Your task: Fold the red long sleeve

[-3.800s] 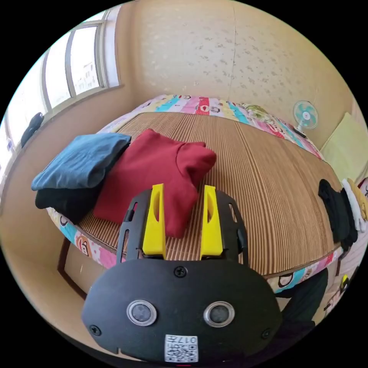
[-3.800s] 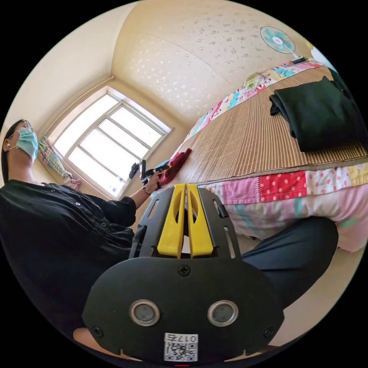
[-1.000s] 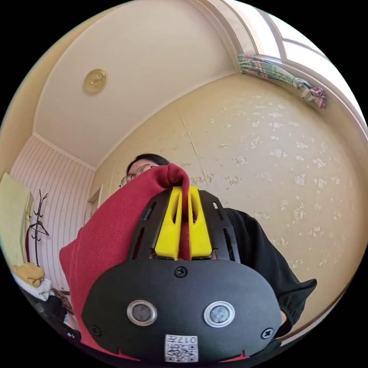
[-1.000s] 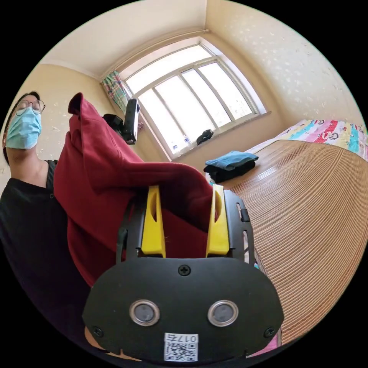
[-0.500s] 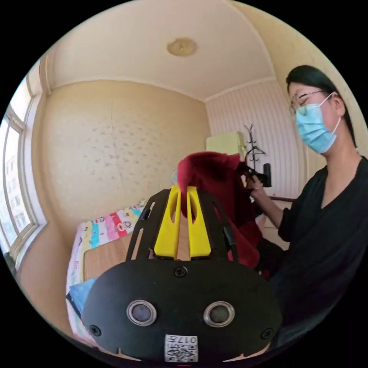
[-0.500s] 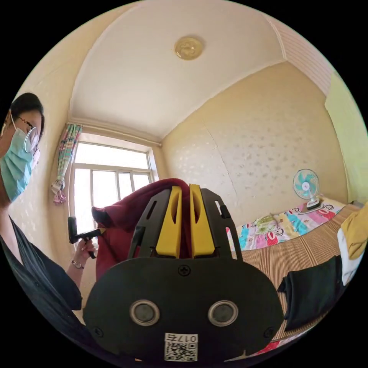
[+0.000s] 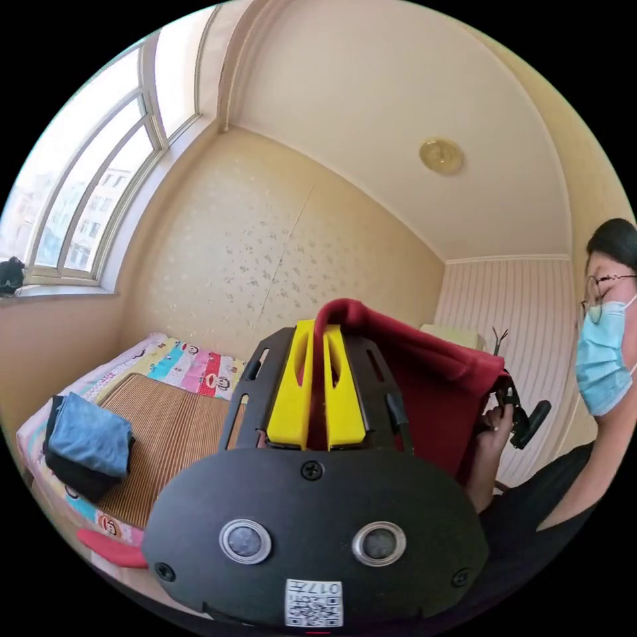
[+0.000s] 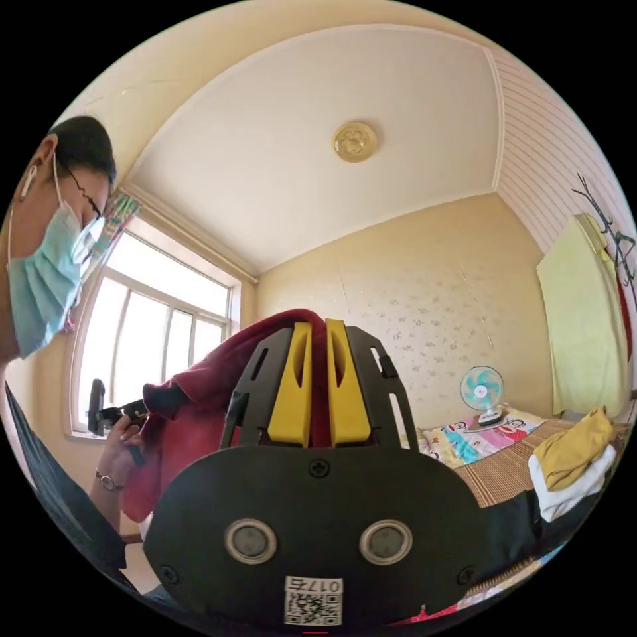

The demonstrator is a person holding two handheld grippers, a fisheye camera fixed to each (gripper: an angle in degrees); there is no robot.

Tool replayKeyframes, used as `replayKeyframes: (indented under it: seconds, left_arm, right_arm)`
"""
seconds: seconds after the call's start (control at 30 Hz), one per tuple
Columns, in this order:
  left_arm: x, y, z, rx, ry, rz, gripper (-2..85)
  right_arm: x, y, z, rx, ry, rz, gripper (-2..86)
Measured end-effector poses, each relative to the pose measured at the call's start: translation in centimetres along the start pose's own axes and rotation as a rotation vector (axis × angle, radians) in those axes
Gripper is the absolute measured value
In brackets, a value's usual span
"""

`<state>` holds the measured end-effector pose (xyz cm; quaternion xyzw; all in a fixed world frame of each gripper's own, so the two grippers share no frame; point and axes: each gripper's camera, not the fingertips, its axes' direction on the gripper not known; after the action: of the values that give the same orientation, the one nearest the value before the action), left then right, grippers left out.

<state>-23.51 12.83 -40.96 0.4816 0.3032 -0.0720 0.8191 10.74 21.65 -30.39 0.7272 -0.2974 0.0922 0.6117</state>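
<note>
- Cream wallpaper and a pale ceiling back the left gripper view, with a bed (image 7: 166, 424) below bearing a striped mat and a folded blue-and-black stack (image 7: 86, 444) at its edge.
- Left gripper (image 7: 317, 335): jaws pressed together on an edge of the red long sleeve (image 7: 431, 391), which stretches across in the air to the other gripper (image 7: 521, 415) in the person's hand.
- Right gripper view: the right gripper (image 8: 317, 335) is likewise clamped on a red hem, cloth running off to the far gripper (image 8: 109, 415); a fan (image 8: 482, 391) and yellow-and-white folded clothes (image 8: 570, 464) sit beyond.
- Judged step: garment held aloft, spread between both tools. Next, lower it flat onto the mat, keeping the edge taut.
</note>
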Motion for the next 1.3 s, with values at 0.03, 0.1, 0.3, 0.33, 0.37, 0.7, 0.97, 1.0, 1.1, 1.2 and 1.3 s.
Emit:
replayKeyframes:
  seconds: [0.03, 0.1, 0.3, 0.33, 0.37, 0.7, 0.97, 1.0, 1.1, 1.2, 1.3]
  left_arm:
    - [-1.1, -1.2, 4.5, -0.045, -0.034, -0.017, 0.4]
    - [-3.1, -3.1, 12.6, -0.151, -0.144, 0.019, 1.4]
    - [-11.1, 1.0, 32.3, -0.562, -0.416, 0.057, 4.8]
    - [-11.7, 3.9, 32.8, -0.595, -0.367, 0.047, 5.0]
    - [-11.9, 5.6, 32.9, -0.606, -0.351, 0.043, 5.1]
    - [-11.9, 31.0, 30.4, -1.049, -0.367, 0.148, 2.0]
    - [-14.9, 27.0, 18.8, -1.054, -0.136, -0.253, 2.6]
    - [-17.4, 25.4, 15.1, -0.917, -0.187, -0.368, 5.4]
    - [-25.7, 23.2, 6.1, -0.620, -0.363, -0.746, 10.5]
    - [-34.6, 24.9, 3.4, -0.587, -0.241, -1.158, 14.6]
    - [-39.6, 29.1, 5.0, -0.457, 0.123, -1.552, 18.1]
  right_arm:
    - [0.0, 0.7, 2.5, -0.032, 0.033, -0.025, 4.0]
    - [1.6, 4.3, 16.2, -0.254, 0.125, -0.128, 4.8]
    - [9.2, 21.4, 36.3, -0.899, 0.206, -0.031, 7.9]
    - [9.3, 23.1, 35.6, -0.903, 0.150, -0.009, 8.0]
    - [9.0, 27.1, 33.8, -0.921, 0.017, 0.015, 8.3]
    - [3.8, 61.4, 12.9, -1.378, -0.158, -0.130, 6.4]
    - [8.3, 57.7, 2.6, -1.617, -0.014, -0.059, 1.5]
    - [9.5, 57.6, 1.2, -1.672, 0.032, -0.062, 1.1]
    - [11.3, 55.4, -2.6, -1.622, -0.047, 0.004, 0.7]
    - [12.5, 53.6, -4.5, -1.541, -0.131, 0.101, 0.6]
    - [12.4, 53.1, -3.1, -1.554, -0.170, 0.180, 0.5]
